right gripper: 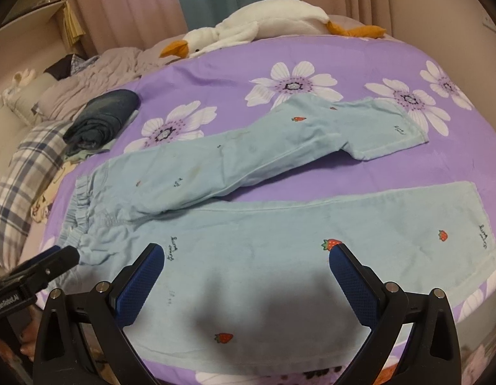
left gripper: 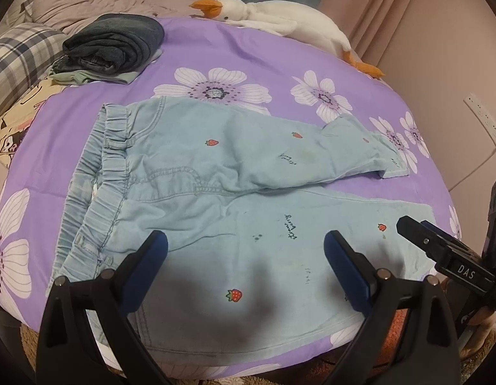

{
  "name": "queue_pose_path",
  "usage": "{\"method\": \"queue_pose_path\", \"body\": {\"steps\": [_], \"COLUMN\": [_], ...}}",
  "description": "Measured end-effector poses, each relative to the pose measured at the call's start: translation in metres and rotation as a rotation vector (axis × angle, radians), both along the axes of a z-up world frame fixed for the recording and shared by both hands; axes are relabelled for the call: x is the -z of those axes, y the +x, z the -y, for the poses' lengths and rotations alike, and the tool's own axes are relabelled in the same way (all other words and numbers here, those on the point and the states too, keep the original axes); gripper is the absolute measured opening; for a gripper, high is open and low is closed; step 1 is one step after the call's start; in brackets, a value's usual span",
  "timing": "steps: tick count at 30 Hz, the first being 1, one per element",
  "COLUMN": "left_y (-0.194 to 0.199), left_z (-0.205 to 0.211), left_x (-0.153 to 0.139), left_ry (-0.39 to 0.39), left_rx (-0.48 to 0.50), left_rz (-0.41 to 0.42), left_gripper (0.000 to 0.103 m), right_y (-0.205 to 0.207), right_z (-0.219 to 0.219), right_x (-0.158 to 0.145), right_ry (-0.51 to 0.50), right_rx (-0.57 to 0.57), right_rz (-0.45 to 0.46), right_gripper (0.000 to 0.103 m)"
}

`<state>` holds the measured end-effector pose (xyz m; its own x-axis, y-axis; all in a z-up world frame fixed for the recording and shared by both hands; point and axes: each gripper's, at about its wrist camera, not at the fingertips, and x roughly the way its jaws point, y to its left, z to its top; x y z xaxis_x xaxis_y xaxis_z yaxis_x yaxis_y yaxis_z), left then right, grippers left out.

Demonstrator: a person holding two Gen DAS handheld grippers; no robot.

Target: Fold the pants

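Light blue pants [left gripper: 216,173] with small strawberry prints lie flat on the purple flowered bedsheet [left gripper: 248,57], waistband at the left, legs spread toward the right. My left gripper [left gripper: 244,250] hovers open above the near leg close to the waist, nothing between its blue pads. In the right wrist view the same pants [right gripper: 280,224] stretch across, and my right gripper [right gripper: 246,256] is open over the middle of the near leg. The far leg's cuff [right gripper: 392,131] lies angled away. Each gripper's black tip shows in the other's view, the right gripper [left gripper: 440,250] and the left gripper [right gripper: 46,269].
A folded stack of dark denim [left gripper: 116,48] sits at the back left of the bed. A white plush goose [left gripper: 273,19] lies along the far edge. A plaid pillow [left gripper: 20,57] and crumpled bedding are at the left. A wall socket [left gripper: 482,115] is at the right.
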<state>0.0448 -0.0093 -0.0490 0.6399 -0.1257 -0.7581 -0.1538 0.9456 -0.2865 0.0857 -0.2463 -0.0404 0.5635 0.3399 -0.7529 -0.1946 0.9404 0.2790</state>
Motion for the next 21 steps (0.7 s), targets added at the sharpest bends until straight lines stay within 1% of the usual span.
{"method": "queue_pose_path", "body": {"steps": [3, 10, 21], "left_y": [0.003, 0.003, -0.003], "left_z": [0.002, 0.008, 0.002], "left_x": [0.0, -0.001, 0.003], "left_ry": [-0.006, 0.01, 0.019], "left_rx": [0.01, 0.027, -0.009], "left_rz": [-0.003, 0.003, -0.011], "left_gripper": [0.098, 0.098, 0.097], "right_y": [0.001, -0.001, 0.0], "right_z": [0.002, 0.005, 0.013], "right_x": [0.001, 0.003, 0.01], "right_ry": [0.007, 0.007, 0.005], "right_rx": [0.005, 0.012, 0.027], "right_rz": [-0.002, -0.013, -0.026], "right_gripper": [0.103, 0.103, 0.103]}}
